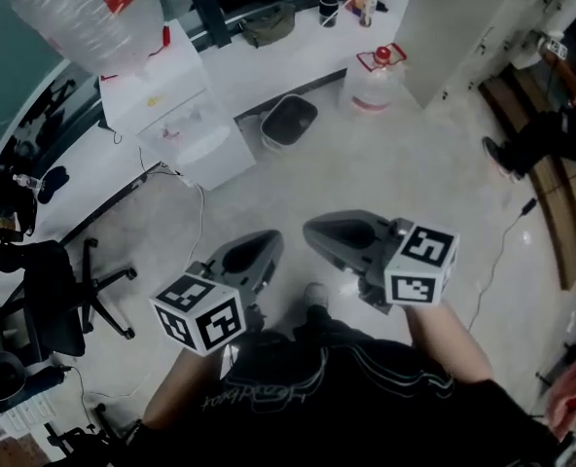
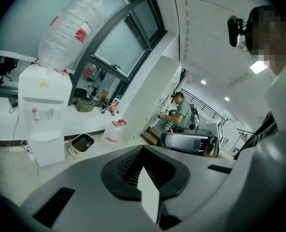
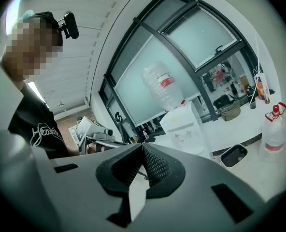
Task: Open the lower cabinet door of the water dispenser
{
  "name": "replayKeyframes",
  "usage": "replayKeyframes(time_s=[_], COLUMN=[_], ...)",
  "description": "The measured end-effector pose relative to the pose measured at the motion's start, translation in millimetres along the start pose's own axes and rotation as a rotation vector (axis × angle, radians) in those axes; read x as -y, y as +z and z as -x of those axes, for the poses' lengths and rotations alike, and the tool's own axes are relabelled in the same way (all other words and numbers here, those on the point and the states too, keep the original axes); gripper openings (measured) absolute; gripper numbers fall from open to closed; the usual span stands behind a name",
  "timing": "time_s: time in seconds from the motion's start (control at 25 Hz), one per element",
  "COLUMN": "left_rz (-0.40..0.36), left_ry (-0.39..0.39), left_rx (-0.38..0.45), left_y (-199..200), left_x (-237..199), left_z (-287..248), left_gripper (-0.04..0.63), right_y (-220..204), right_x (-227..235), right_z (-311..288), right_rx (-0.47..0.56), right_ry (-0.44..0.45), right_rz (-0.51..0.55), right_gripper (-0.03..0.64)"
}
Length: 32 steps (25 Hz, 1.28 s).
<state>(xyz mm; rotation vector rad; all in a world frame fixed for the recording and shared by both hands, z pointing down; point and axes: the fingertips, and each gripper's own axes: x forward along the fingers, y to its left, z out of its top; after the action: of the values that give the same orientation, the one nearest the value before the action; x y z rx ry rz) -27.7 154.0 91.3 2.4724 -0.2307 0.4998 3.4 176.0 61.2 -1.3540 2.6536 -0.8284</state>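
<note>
Water dispenser [image 1: 167, 95]: white, upright on the pale floor [image 1: 385, 163], back against the low white ledge [image 1: 269, 66]. A clear water bottle [image 1: 84, 6] sits inverted on top. Two taps sit in the recess at mid-height. Lower cabinet door [image 2: 47, 151]: plain white, looks shut and flush.

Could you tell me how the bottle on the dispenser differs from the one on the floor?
The dispenser bottle is inverted, neck down; the floor bottle stands upright, red cap up. The dispenser bottle rests atop the water dispenser; the floor bottle sits beside a bin. Both are clear plastic.
</note>
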Motion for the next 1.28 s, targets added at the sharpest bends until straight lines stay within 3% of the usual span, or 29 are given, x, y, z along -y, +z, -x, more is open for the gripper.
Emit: replayKeyframes(time_s=[0.48, 0.72, 0.88, 1.08, 1.28], left_rz=[0.146, 0.179, 0.208, 0.208, 0.241], left_ry=[0.086, 0.132, 0.130, 0.146, 0.208], left_rx=[-0.007, -0.021, -0.033, -0.033, -0.011], left_y=[-2.2, 8.3, 11.2, 11.3, -3.3], left_x=[-94.5, -165.1, -206.2, -264.0, -324.4], left_z=[-81.9, -124.0, -151.1, -184.2, -220.1], left_gripper=[0.000, 0.000, 0.000, 0.000, 0.002], right_y=[-27.9, -22.4, -25.0, -33.9, -62.0], right_x=[115.7, 191.8, 241.3, 297.1, 350.5], right_z=[-43.7, -82.3, -109.3, -144.5, -178.6], right_rx=[-0.085, -0.108, -0.093, -0.090, -0.150], right_ry=[0.023, 0.016, 0.001, -0.008, 0.033], right_rz=[-0.117, -0.130, -0.203, -0.225, -0.229], right_gripper=[0.014, 0.014, 0.014, 0.014, 0.014])
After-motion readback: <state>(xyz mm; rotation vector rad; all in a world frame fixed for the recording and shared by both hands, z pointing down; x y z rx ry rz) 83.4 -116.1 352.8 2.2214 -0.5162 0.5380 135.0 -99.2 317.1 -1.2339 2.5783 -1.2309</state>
